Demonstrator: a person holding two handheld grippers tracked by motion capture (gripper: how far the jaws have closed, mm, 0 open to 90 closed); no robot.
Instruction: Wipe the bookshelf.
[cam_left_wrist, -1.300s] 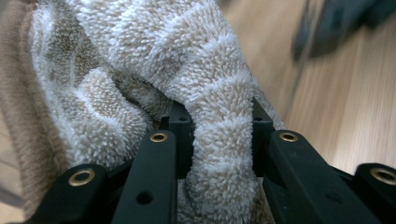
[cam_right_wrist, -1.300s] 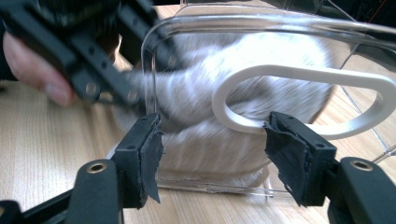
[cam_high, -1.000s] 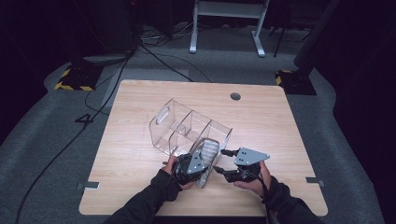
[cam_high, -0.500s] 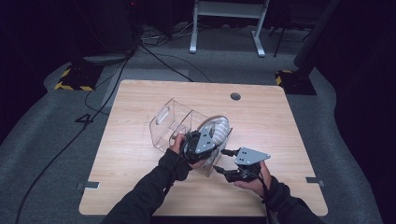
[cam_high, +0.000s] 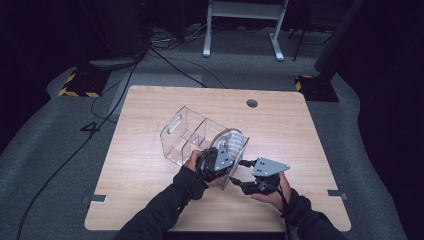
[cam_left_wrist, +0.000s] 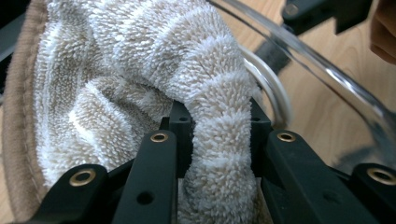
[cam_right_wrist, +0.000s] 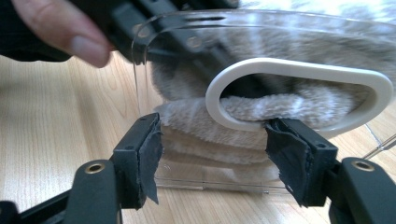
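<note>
1. We pinch the striped towel (cam_left_wrist: 140, 79) in our left gripper (cam_high: 216, 161), jaws pressed on a thick fold, at the near right compartment of the clear organizer (cam_high: 187, 135).
2. The towel bulges toward the right gripper (cam_right_wrist: 212, 154), through the white-rimmed handle slot (cam_right_wrist: 299, 91).
3. Our right gripper stands spread just near of that end wall, not gripping it.
4. The wall stands between right gripper and towel.

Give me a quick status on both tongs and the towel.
Left tongs shut on the striped towel, at the clear bin. Right tongs open, jaws astride the bin's end wall below its handle hole. Nothing in the way.
</note>
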